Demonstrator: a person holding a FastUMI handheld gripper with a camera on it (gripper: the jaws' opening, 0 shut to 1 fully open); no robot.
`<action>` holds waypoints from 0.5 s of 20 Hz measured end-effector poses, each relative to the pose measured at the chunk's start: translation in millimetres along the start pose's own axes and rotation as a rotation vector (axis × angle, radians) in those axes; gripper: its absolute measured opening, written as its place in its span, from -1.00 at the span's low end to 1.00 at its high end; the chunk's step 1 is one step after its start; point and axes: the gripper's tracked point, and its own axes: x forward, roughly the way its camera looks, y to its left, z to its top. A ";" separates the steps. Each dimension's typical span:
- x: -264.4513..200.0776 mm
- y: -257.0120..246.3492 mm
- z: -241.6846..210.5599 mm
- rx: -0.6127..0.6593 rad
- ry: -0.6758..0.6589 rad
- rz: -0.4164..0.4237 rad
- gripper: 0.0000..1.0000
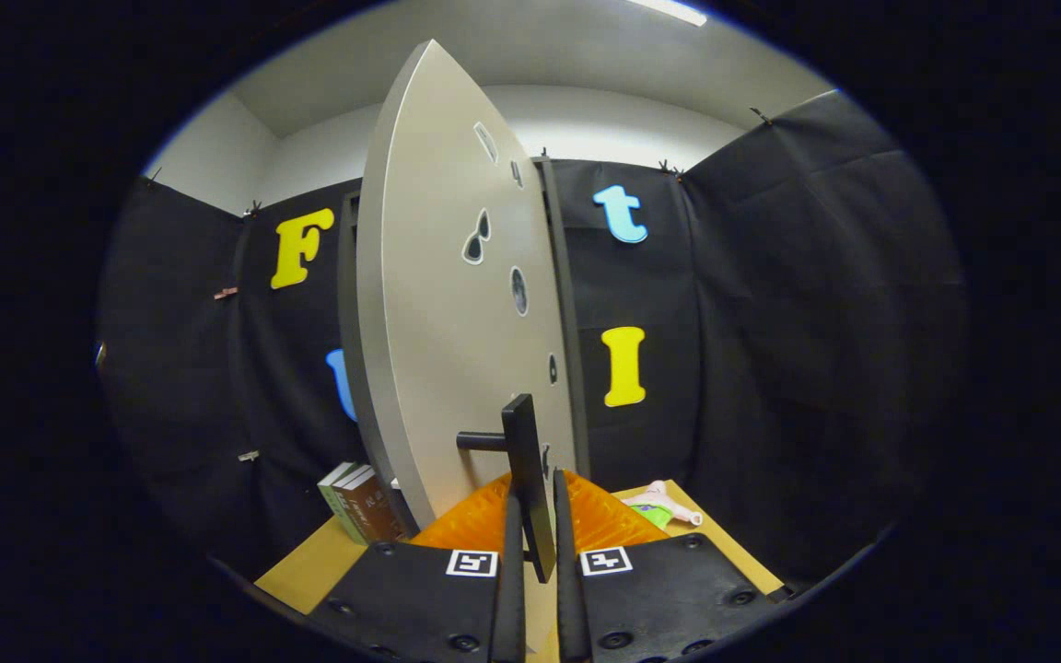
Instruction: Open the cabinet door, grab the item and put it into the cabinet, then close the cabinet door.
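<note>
The grey cabinet door (443, 304), with small dark cut-outs, stands swung out toward me, seen nearly edge-on. Its black bar handle (523, 470) sticks out near the door's lower part and runs down between my fingers. My gripper (535, 516) is shut on that handle, both fingers pressing its sides. A small pink and green toy (664, 506) lies on the tan tabletop (300, 566) just beyond my right finger. The cabinet's dark frame (563, 304) rises behind the door; its inside is hidden by the door.
Several books (360, 505) stand on the table left of the door's lower edge. Black cloth walls close the booth at the back and on both sides. The table's front edge runs just past my fingers on each side.
</note>
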 end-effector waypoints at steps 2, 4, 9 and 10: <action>4.9 -23.5 4.5 -0.003 -0.013 -0.043 -0.67; 0.7 -52.9 5.9 -0.023 -0.001 -0.033 -0.84; -0.2 -58.5 10.1 -0.061 -0.003 0.027 -0.82; -1.4 -64.7 10.7 -0.052 -0.003 0.020 -0.82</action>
